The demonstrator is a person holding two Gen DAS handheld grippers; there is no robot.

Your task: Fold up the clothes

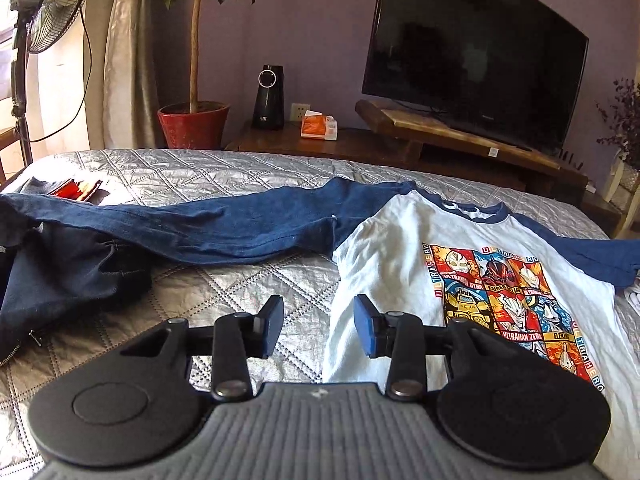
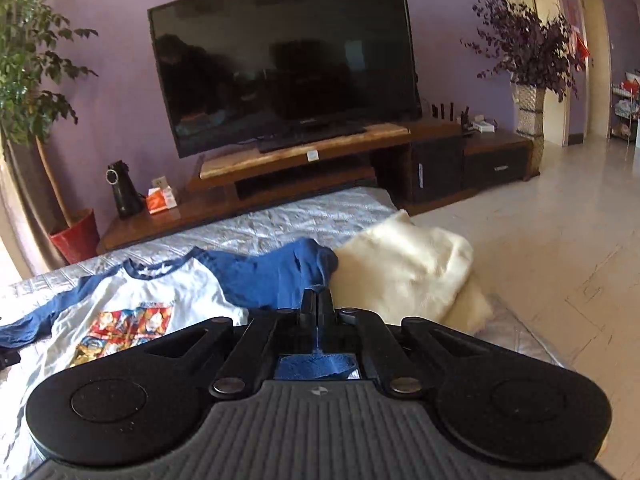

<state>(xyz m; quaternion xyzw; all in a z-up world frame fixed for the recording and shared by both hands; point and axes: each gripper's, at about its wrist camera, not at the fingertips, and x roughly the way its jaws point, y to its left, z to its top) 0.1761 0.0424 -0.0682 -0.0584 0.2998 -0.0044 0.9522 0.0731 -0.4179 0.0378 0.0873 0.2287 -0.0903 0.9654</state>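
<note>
The shirt (image 1: 404, 248) lies flat on the bed (image 1: 180, 176), unfolded. The right gripper (image 2: 317, 304) pinches its blue sleeve (image 2: 280, 272); the left gripper (image 1: 319, 326) hangs open and empty.

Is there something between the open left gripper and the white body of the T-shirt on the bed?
Nothing visible. The left gripper hangs open, with only bare quilt and the T-shirt edge below. The dark garment lies off to its left.
</note>
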